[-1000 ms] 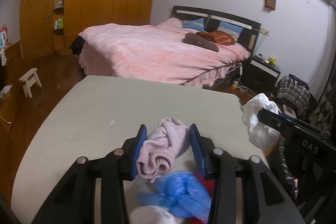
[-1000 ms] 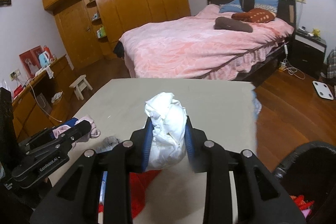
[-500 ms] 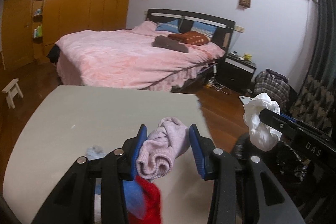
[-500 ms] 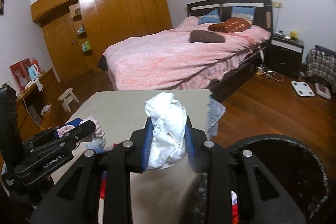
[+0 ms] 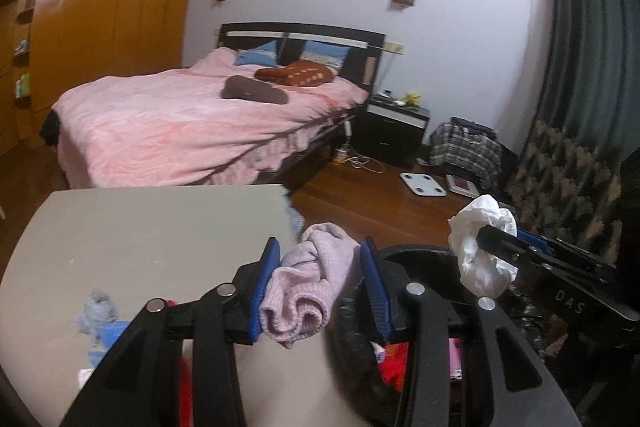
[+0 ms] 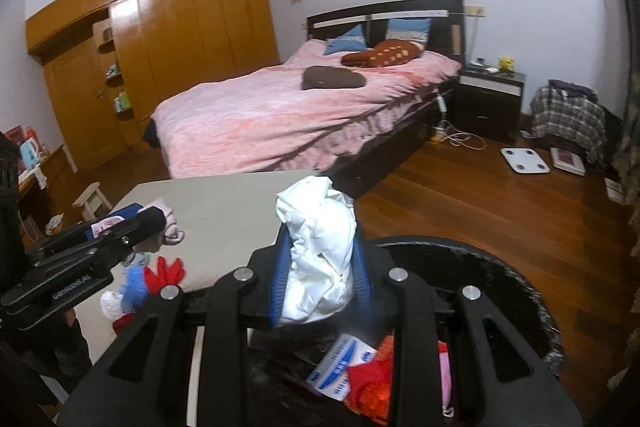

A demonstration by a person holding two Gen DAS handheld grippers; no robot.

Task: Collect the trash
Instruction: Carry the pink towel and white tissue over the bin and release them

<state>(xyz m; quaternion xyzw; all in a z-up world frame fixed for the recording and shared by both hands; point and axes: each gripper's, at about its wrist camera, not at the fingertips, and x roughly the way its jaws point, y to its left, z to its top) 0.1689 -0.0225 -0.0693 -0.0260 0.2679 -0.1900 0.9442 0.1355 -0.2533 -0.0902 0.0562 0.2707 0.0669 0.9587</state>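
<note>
While both tongs grip rags (image 5: 310, 291), bin (image 6: 500, 267) sits below.

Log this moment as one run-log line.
left gripper: shut on pink sock | right gripper: shut on white crumpled wad | both at black bin | next: likely release

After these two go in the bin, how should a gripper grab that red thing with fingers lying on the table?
Probably from above, pinching the middle of the red glove-like item across its narrow width. It lies flat on the table, fingers splayed, touching a blue scrap, so a side approach would snag that.
</note>
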